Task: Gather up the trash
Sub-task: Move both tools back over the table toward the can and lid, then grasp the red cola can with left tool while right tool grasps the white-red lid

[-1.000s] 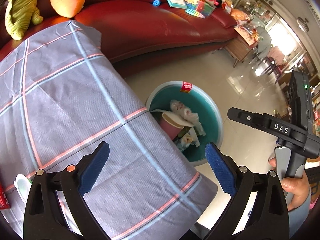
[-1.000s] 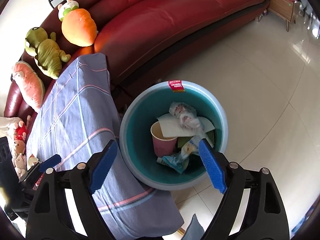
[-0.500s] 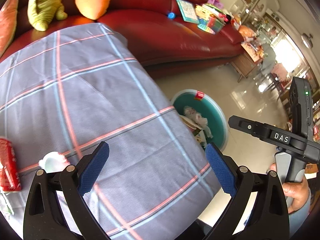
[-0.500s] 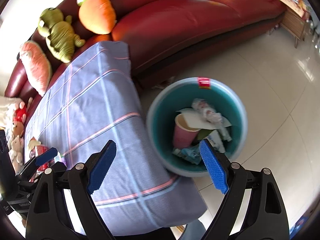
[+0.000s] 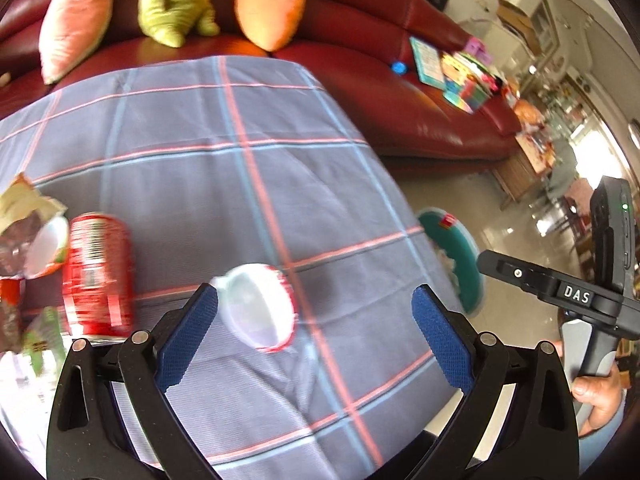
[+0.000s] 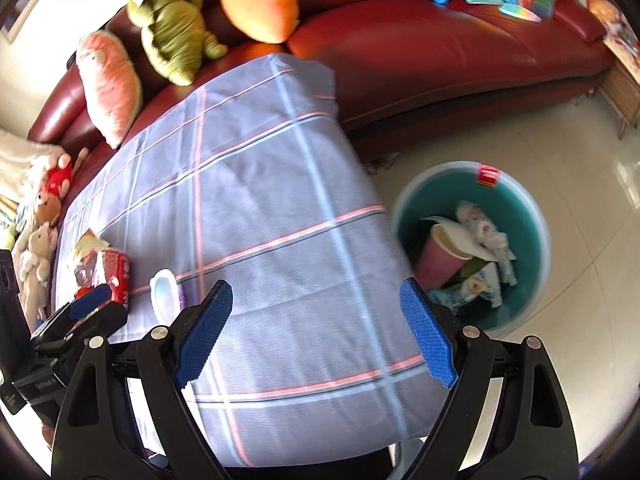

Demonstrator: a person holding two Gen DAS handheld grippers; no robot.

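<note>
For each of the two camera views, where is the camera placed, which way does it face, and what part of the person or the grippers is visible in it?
Left wrist: sits on the left gripper, looks down at the checked tablecloth, with a white cup between its open fingers; the right gripper and right hand show.
Right wrist: sits on the right gripper, looks over the table edge toward the teal bin; the left gripper shows.
Shared: tablecloth, cup, red can, red sofa, bin.

On my right gripper [image 5: 560,292], seen from my left wrist camera, white letters spell "DAS" on its black plastic body; nothing else reads clearly.
</note>
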